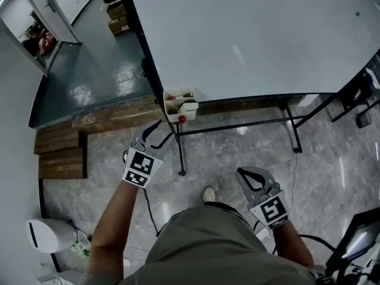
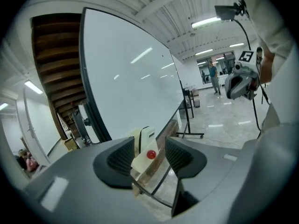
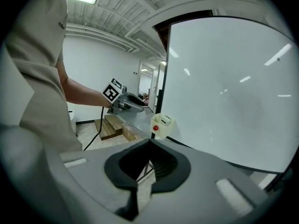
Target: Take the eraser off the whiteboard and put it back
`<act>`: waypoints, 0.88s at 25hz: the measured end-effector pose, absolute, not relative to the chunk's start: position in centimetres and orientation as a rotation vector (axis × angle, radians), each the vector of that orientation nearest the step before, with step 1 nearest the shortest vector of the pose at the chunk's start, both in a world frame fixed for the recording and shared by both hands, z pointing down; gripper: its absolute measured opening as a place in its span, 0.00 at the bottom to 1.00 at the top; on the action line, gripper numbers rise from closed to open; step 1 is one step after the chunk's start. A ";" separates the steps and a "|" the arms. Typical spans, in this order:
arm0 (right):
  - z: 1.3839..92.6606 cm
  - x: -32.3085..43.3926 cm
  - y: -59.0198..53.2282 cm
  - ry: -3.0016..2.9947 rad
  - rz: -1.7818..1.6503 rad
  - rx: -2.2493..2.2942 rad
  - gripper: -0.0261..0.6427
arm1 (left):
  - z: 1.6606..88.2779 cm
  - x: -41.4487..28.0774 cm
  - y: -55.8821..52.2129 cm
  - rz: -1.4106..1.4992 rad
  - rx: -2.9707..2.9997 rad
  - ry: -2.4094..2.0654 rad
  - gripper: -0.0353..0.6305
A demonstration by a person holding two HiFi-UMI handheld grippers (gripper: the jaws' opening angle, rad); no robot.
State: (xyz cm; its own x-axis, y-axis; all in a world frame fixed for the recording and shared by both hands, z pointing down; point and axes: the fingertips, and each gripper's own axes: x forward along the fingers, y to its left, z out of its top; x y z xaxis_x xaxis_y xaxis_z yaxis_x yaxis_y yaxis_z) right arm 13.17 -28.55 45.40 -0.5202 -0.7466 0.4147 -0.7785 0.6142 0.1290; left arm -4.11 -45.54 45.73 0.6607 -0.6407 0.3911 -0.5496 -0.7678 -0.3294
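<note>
The whiteboard (image 1: 255, 34) stands on a black frame. A cream holder box (image 1: 180, 104) hangs at its lower left corner, with a red dot (image 1: 181, 119) on the front. A white eraser (image 1: 187, 106) lies in the box. My left gripper (image 1: 161, 130) is open and empty, just short of the box. In the left gripper view the box (image 2: 142, 149) shows between the open jaws (image 2: 148, 157), farther off. My right gripper (image 1: 241, 172) is shut and empty, lower right, away from the board. The right gripper view shows its shut jaws (image 3: 149, 144) and the box (image 3: 162, 124) ahead.
Black stand legs (image 1: 291, 129) and a post (image 1: 180, 156) reach down to the marble floor. Wooden steps (image 1: 62, 153) lie at the left, cardboard boxes (image 1: 117, 16) behind the board. A white appliance (image 1: 47, 233) sits lower left. A person (image 2: 212, 76) stands far off.
</note>
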 end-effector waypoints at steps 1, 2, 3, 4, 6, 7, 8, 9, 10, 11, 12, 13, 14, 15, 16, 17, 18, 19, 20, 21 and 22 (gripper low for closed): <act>45.1 12.2 -28.0 -2.412 0.090 1.205 0.04 | 45.2 -5.1 -44.1 -0.710 -2.722 0.989 0.38; 44.7 11.2 -27.5 -2.416 0.078 1.201 0.04 | 44.7 -6.3 -42.6 -0.685 -2.747 1.003 0.38; 44.3 10.1 -26.9 -2.421 0.065 1.196 0.04 | 44.2 -7.4 -41.0 -0.662 -2.767 1.018 0.38; 43.9 9.0 -26.3 -2.427 0.048 1.189 0.04 | 43.7 -8.6 -39.2 -0.637 -2.786 1.030 0.38; 43.2 6.7 -25.0 -2.436 0.014 1.172 0.04 | 42.6 -10.8 -35.6 -0.582 -2.827 1.040 0.37; 42.8 5.5 -24.3 -2.439 0.006 1.162 0.04 | 42.2 -11.9 -33.7 -0.560 -2.849 1.033 0.35; 42.6 4.1 -23.4 -2.443 -0.003 1.150 0.04 | 41.9 -12.9 -31.7 -0.546 -2.870 1.019 0.32; 42.5 2.8 -22.4 -2.448 -0.015 1.136 0.04 | 41.9 -14.0 -29.8 -0.540 -2.886 1.004 0.30; 42.5 1.4 -21.3 -2.453 -0.029 1.122 0.04 | 41.8 -15.1 -27.8 -0.535 -2.898 0.994 0.27; 42.4 0.1 -20.1 -2.453 -0.042 1.111 0.04 | 41.9 -16.3 -26.0 -0.527 -2.907 0.991 0.23; 42.3 -1.0 -19.0 -2.450 -0.053 1.104 0.04 | 41.9 -17.4 -24.3 -0.514 -2.918 0.994 0.19; 42.2 -2.1 -17.9 -2.448 -0.057 1.102 0.04 | 41.9 -18.4 -22.7 -0.499 -2.929 0.998 0.16; 42.1 -3.0 -16.7 -2.450 -0.054 1.105 0.04 | 42.0 -19.2 -21.2 -0.487 -2.940 0.996 0.12; 41.9 -3.9 -15.5 -2.454 -0.048 1.110 0.04 | 42.0 -19.8 -19.7 -0.479 -2.950 0.990 0.09; 41.7 -4.7 -14.3 -2.459 -0.041 1.111 0.04 | 42.1 -20.2 -18.4 -0.475 -2.958 0.979 0.06; 41.7 -5.4 -13.2 -2.462 -0.033 1.106 0.04 | 42.2 -20.5 -17.2 -0.472 -2.966 0.967 0.06; 41.7 -6.1 -12.0 -2.460 -0.026 1.096 0.04 | 42.2 -20.8 -16.2 -0.467 -2.976 0.957 0.06; 41.8 -6.7 -11.0 -2.455 -0.020 1.081 0.04 | 42.3 -21.0 -15.1 -0.458 -2.991 0.950 0.06; 42.0 -7.1 -9.9 -2.452 -0.015 1.068 0.04 | 42.3 -21.2 -14.1 -0.446 -3.007 0.949 0.06; 42.2 -7.5 -9.0 -2.453 -0.009 1.060 0.04 | 42.3 -21.4 -13.0 -0.436 -3.020 0.951 0.06; 42.3 -7.8 -8.2 -2.458 -0.004 1.058 0.04 | 42.2 -21.6 -12.0 -0.430 -3.029 0.955 0.06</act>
State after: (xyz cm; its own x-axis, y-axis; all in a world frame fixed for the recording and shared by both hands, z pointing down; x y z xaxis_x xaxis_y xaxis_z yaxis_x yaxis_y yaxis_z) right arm -7.84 -8.20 42.32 -0.5976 -0.6885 0.4109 -0.6872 0.7038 0.1800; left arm -21.57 -11.96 42.16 0.7866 -0.5543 0.2722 -0.5713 -0.8205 -0.0197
